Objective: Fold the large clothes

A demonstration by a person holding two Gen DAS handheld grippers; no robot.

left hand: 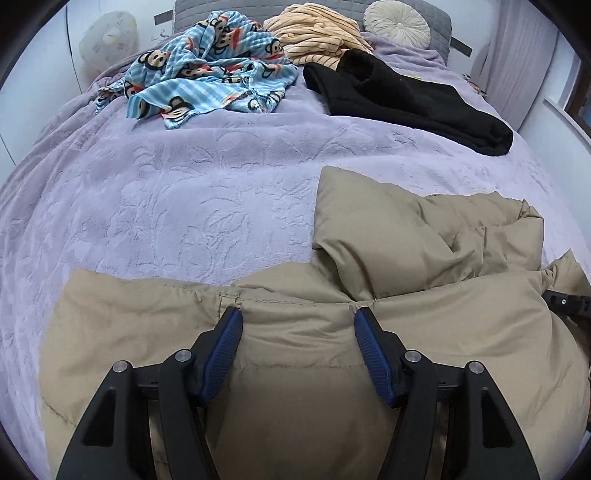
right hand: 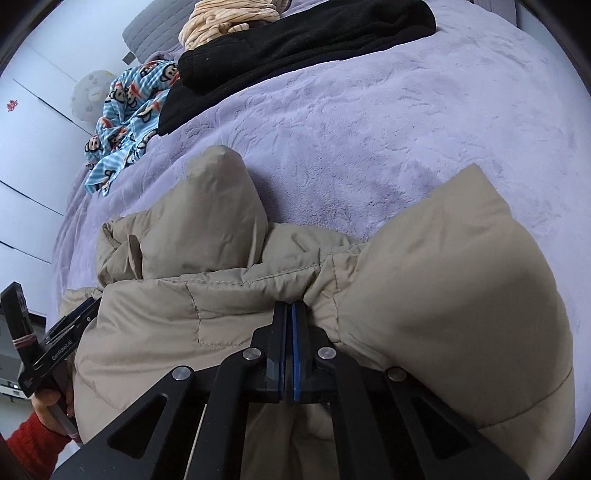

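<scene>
A tan puffer jacket (left hand: 295,332) lies bunched at the near edge of a bed with a lilac blanket (left hand: 166,184). My left gripper (left hand: 297,314) is open, its blue pads spread just above the jacket's seam, holding nothing. In the right wrist view the same jacket (right hand: 424,277) fills the lower half. My right gripper (right hand: 290,308) is shut on a fold of the jacket near a seam. The left gripper (right hand: 79,308) shows at the jacket's left edge in that view, held by a hand in a red sleeve.
A blue monkey-print garment (left hand: 207,70), a peach striped garment (left hand: 317,33) and a black garment (left hand: 406,99) lie at the far end of the bed. A round cream cushion (left hand: 397,22) rests against the grey headboard (left hand: 199,9). White walls flank the bed.
</scene>
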